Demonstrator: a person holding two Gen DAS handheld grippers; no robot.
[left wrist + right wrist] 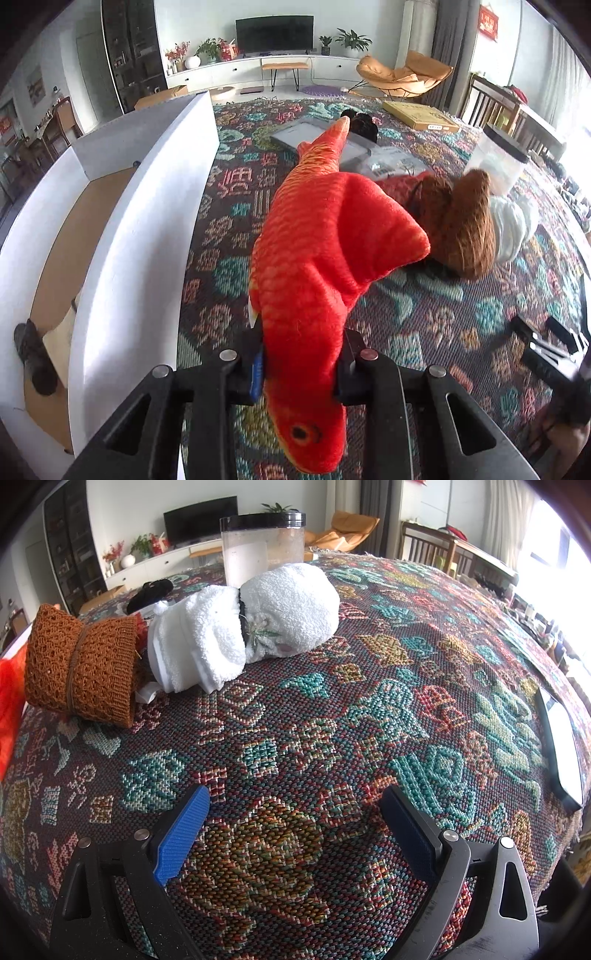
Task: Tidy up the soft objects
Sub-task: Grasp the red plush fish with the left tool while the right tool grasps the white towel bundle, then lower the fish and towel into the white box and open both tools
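My left gripper [300, 369] is shut on a red plush fish [314, 258], gripping it behind the head and holding it above the patterned cloth, right beside a white open box [122, 236]. A brown knitted roll [465, 225] and a white towel bundle [513, 225] lie to the right. In the right wrist view my right gripper [295, 834] is open and empty, low over the cloth. The brown knitted roll [81, 664] and white towel bundle [251, 624] lie ahead to its left. A red edge of the fish [9, 701] shows at far left.
The box holds a dark item [35, 358] on its cardboard floor. A clear jar with a black lid [263, 546] stands behind the towels. A phone [561, 753] lies at the right. A grey tray [314, 136], a black fuzzy item [364, 123] and a flat cardboard box [421, 115] lie farther back.
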